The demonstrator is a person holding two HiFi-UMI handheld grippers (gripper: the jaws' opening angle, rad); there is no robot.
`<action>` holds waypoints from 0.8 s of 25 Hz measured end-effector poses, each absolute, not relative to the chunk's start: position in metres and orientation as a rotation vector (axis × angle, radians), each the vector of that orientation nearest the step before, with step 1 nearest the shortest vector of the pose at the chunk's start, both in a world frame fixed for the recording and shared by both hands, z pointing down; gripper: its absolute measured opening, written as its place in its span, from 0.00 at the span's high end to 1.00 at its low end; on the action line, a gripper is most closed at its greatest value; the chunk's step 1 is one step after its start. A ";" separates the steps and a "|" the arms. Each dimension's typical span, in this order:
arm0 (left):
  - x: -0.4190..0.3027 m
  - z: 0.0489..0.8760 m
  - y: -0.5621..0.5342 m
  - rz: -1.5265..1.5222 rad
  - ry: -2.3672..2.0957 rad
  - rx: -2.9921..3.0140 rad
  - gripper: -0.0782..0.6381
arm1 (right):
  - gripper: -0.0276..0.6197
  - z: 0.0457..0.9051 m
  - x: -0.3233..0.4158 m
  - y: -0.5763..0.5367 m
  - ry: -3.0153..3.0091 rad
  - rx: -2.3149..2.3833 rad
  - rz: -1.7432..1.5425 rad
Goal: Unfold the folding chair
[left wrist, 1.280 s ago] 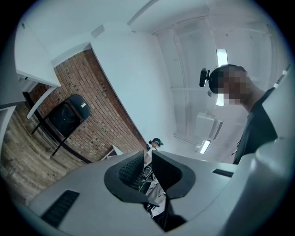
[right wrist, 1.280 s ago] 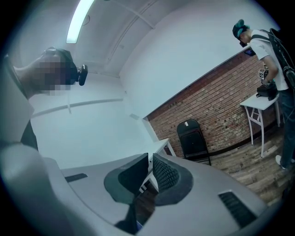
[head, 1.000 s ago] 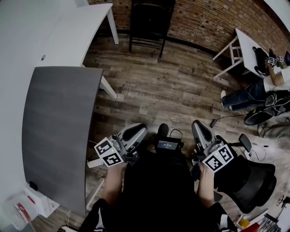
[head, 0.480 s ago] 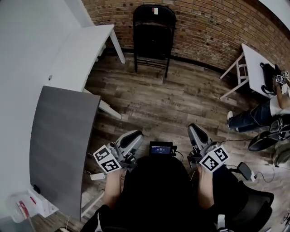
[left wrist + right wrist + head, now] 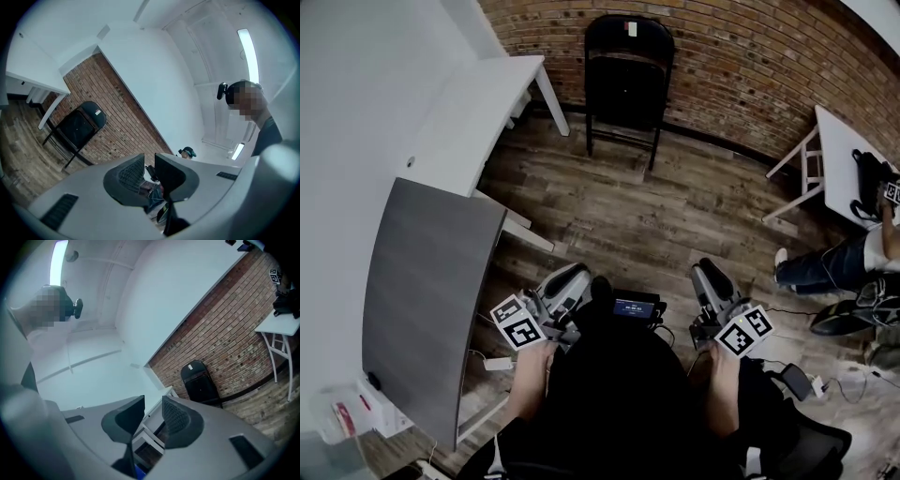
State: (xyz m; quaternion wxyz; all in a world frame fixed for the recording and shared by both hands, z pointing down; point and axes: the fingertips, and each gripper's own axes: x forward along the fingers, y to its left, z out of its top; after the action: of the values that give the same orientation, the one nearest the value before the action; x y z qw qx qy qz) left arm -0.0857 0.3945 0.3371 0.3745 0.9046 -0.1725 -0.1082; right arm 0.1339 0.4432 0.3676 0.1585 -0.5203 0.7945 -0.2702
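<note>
The black folding chair (image 5: 628,75) stands folded flat against the brick wall, far ahead across the wooden floor. It also shows small in the left gripper view, chair (image 5: 77,126), and the right gripper view, chair (image 5: 199,380). My left gripper (image 5: 579,273) is held level near my waist, its jaws a narrow gap apart with nothing between them (image 5: 149,161). My right gripper (image 5: 706,268) points level the same way. Its jaws have just been opening and stand apart with nothing between them (image 5: 153,411). Both grippers are well short of the chair.
A grey table (image 5: 422,281) and a white table (image 5: 478,103) line the left side. Another white table (image 5: 853,159) and a seated person's legs (image 5: 825,267) are at the right. Cables and a power brick (image 5: 792,380) lie on the floor by an office chair (image 5: 816,441).
I have walked toward the brick wall: the folded chair now shows whole and nearer. Both grippers came along with me. The office chair has dropped toward the bottom right corner.
</note>
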 end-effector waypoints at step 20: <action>-0.040 0.353 0.161 -0.374 -0.299 2.226 0.81 | 0.81 0.344 0.178 0.247 2.307 -1.689 -0.695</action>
State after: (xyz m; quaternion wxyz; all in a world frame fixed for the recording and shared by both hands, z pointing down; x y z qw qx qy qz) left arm -0.0400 0.1610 0.3531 0.4188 0.8878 -0.1193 -0.1493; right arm 0.1782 0.2473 0.3436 0.0992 -0.5713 0.7801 -0.2351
